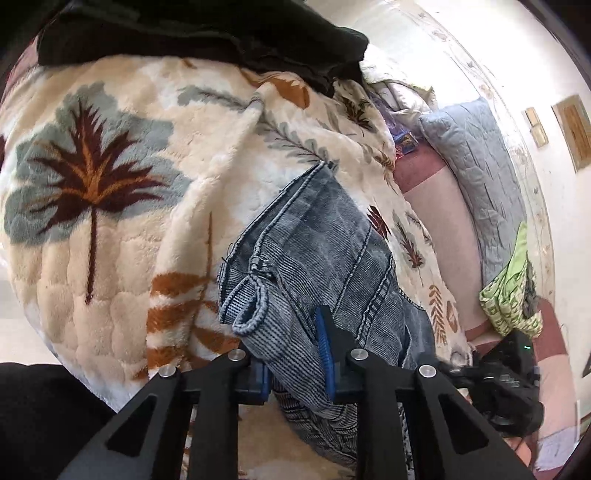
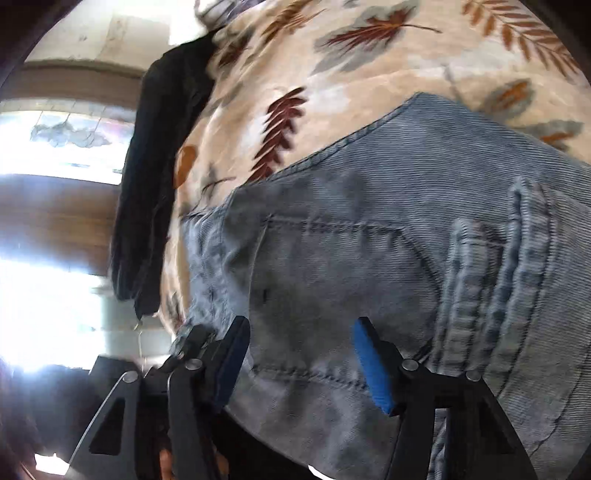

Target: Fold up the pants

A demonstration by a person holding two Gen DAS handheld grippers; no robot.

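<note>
A cream fleece blanket (image 1: pixel 122 206) printed with leaves covers the bed, and the faded blue jeans (image 1: pixel 325 251) lie on it, with a dark garment (image 1: pixel 199 33) bunched at the blanket's far edge. The left claw (image 1: pixel 299 354) is clamped on a thick fold of the jeans near a belt loop (image 1: pixel 251 306). The right claw (image 2: pixel 303 358) stands with its blue pads apart over the denim beside a stitched seam, gripping nothing.

My pads (image 1: pixel 330 354) are blue on black fingers; the jeans (image 1: pixel 328 236) are faded grey-blue; the blanket (image 1: pixel 122 229) cream with maroon, rust and grey leaves; a black garment (image 1: pixel 207 33).
</note>
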